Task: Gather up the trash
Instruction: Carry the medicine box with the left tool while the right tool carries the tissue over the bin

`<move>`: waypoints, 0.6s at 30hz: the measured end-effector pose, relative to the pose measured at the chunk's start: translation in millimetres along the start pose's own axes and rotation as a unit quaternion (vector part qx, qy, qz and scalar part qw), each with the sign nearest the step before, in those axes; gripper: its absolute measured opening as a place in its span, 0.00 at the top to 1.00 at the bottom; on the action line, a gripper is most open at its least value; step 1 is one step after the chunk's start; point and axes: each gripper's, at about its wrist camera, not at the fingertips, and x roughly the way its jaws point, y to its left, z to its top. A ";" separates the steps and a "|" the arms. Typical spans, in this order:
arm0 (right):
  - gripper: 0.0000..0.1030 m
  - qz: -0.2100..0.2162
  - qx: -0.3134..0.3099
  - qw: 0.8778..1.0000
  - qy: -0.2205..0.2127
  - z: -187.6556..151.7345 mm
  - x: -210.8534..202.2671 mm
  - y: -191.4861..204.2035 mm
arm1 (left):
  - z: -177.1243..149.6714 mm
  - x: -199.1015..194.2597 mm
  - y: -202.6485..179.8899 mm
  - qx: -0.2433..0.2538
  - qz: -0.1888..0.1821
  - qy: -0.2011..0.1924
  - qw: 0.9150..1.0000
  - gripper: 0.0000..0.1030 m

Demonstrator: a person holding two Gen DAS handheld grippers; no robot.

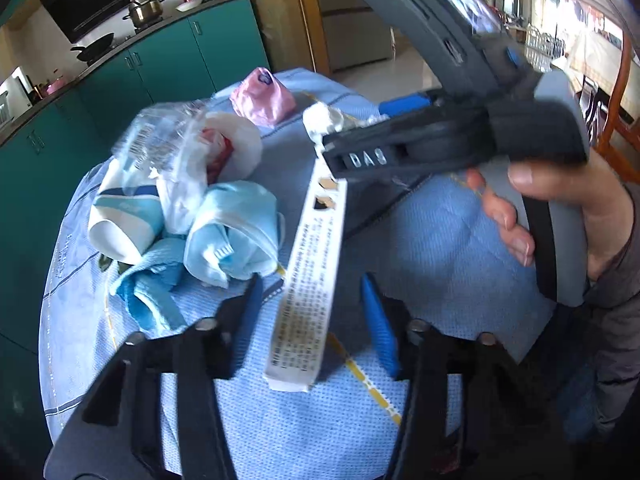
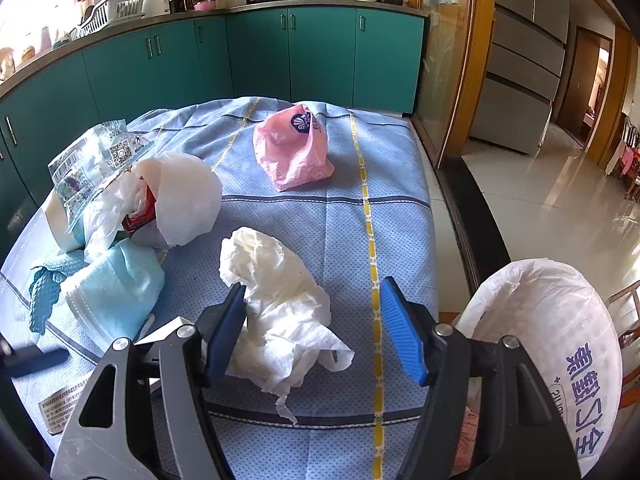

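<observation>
A long white printed carton [image 1: 308, 280] lies on the blue tablecloth [image 1: 440, 248] between the blue pads of my left gripper [image 1: 316, 312]. Gaps show on both sides of it, so that gripper is open. In the right wrist view a crumpled white tissue [image 2: 280, 304] lies between the jaws of my right gripper [image 2: 316, 332]. It touches the left pad [image 2: 226, 328] only, and the gripper is open. A hand holds the right gripper [image 1: 352, 132] over the carton's far end. A white trash bag [image 2: 560, 340] with blue characters hangs at the lower right.
A pink bag [image 2: 292, 148] sits mid-table. At the left is a heap: a clear wrapper [image 2: 92, 160], a white bag with something red inside [image 2: 180, 196], a pale blue packet [image 2: 116, 284] and a teal cloth [image 2: 44, 284]. Teal cabinets [image 2: 320, 52] stand behind, tiled floor [image 2: 540, 200] to the right.
</observation>
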 end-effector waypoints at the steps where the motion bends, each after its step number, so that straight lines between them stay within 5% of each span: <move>1: 0.35 0.000 0.000 1.000 0.000 1.0 0.8 0.8 | -0.4 2.0 -1.1 0.001 0.000 0.004 1.000 0.61; 3: 0.35 0.000 0.000 1.000 0.000 2.4 1.9 2.1 | -1.5 5.1 -2.8 0.003 0.003 0.009 1.000 0.72; 15: 0.33 0.019 -0.015 1.000 0.005 8.9 10.2 18.5 | -5.6 -13.6 8.8 -0.001 0.016 -0.004 1.000 0.76; 18: 0.57 0.026 -0.019 0.999 0.008 7.6 11.4 20.1 | -8.1 -17.6 12.6 -0.005 0.019 -0.007 1.000 0.76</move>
